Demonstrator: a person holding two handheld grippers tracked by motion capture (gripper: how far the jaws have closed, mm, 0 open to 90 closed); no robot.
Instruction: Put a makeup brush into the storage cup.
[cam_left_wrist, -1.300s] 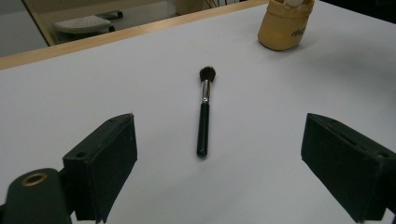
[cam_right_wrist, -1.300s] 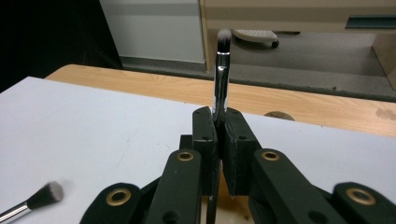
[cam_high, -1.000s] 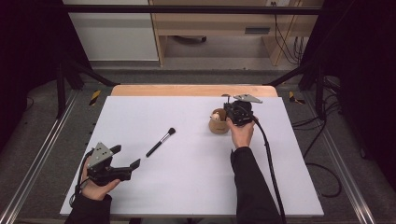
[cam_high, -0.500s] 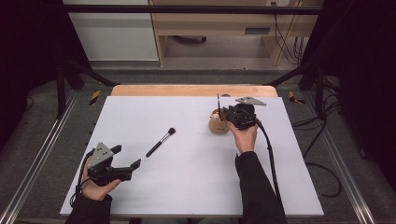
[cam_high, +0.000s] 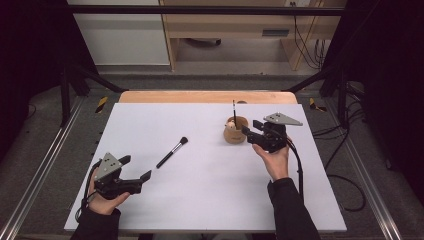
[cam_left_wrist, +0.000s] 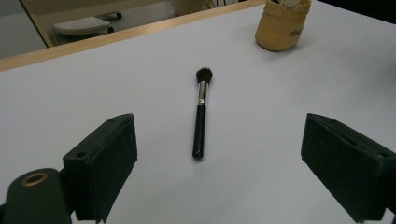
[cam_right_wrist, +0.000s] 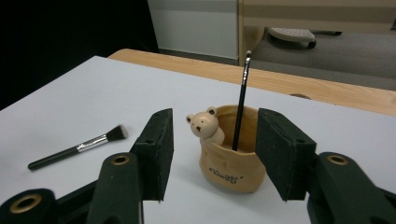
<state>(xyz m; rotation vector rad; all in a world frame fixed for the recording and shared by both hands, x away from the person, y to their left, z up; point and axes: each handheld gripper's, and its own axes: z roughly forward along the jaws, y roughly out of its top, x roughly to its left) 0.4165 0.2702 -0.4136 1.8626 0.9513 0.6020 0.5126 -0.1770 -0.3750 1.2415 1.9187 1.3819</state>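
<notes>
1. The left gripper rests low at the tabletop's near-left corner, fingers released — aimed at the lying makeup brush.
2. The right gripper, fingers released, hovers just beside the bear-faced holder — a thin brush stands inside.

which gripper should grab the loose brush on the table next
Left, probably. The left gripper is open and aimed at the makeup brush, which lies between its jaws' line of sight. The right gripper sits open by the bear holder, farther away.
</notes>
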